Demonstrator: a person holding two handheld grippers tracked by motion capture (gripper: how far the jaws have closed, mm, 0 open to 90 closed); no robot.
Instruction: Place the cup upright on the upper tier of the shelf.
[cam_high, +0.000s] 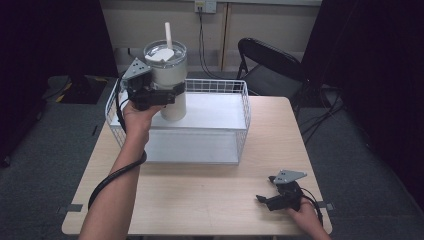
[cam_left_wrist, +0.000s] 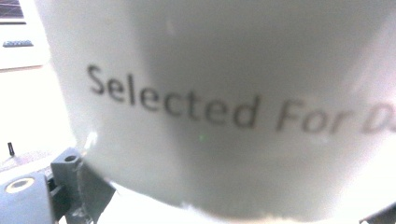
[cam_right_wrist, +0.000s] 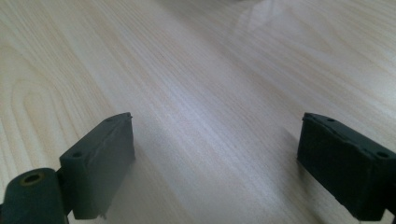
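A large white tumbler (cam_high: 167, 80) with a clear lid and a white straw (cam_high: 169, 36) hangs in the air above the left part of a white wire basket (cam_high: 243, 107). My left gripper (cam_high: 172, 92) is shut on its body. In the left gripper view the cup wall (cam_left_wrist: 224, 107), printed "Selected For", sits right against the camera between the jaws. My right gripper (cam_high: 263, 192) rests low on the wooden table (cam_high: 210, 190) at the front right, open with nothing between its fingertips (cam_right_wrist: 100, 163).
The wire basket stands at the back middle of the table, with a white floor inside. A black folding chair (cam_high: 272, 62) is behind the table at the right. Bare wood lies between the basket and the front edge.
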